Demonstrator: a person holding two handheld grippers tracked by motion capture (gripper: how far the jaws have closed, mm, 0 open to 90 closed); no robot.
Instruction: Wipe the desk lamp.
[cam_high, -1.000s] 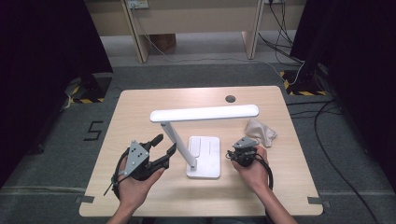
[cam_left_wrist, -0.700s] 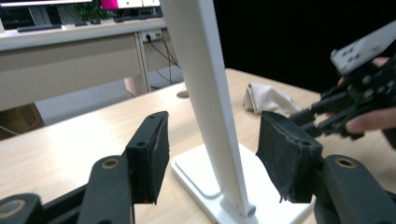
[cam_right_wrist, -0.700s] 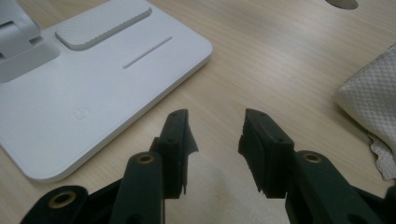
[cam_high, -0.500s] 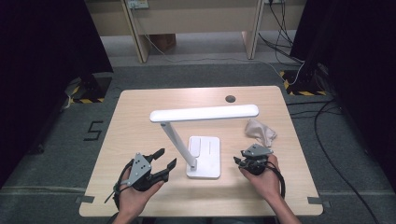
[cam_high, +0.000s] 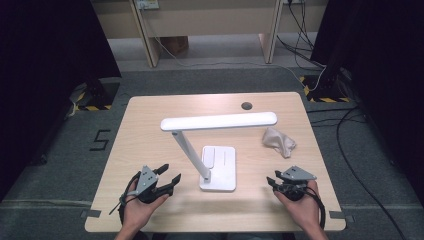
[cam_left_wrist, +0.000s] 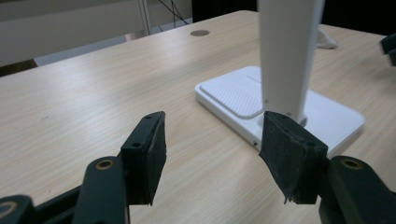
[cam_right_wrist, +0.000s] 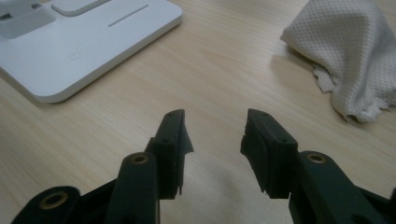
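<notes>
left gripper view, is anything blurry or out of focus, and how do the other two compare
Left gripper view: the jaws and the lamp arm are soft, the table grain sharper. Right gripper view: the cloth weave is crisp, the jaws slightly soft. High view: even light, dark surroundings, soft detail.

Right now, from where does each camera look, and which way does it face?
High view: above the person's side, facing forward and down on the table; both hands show, with left hand-held gripper and right hand-held gripper.
Left gripper view: low over the table, facing the lamp; own open jaws show.
Right gripper view: low, facing the cloth; own open jaws show.
Shared: all three views show the lamp's white base.
</notes>
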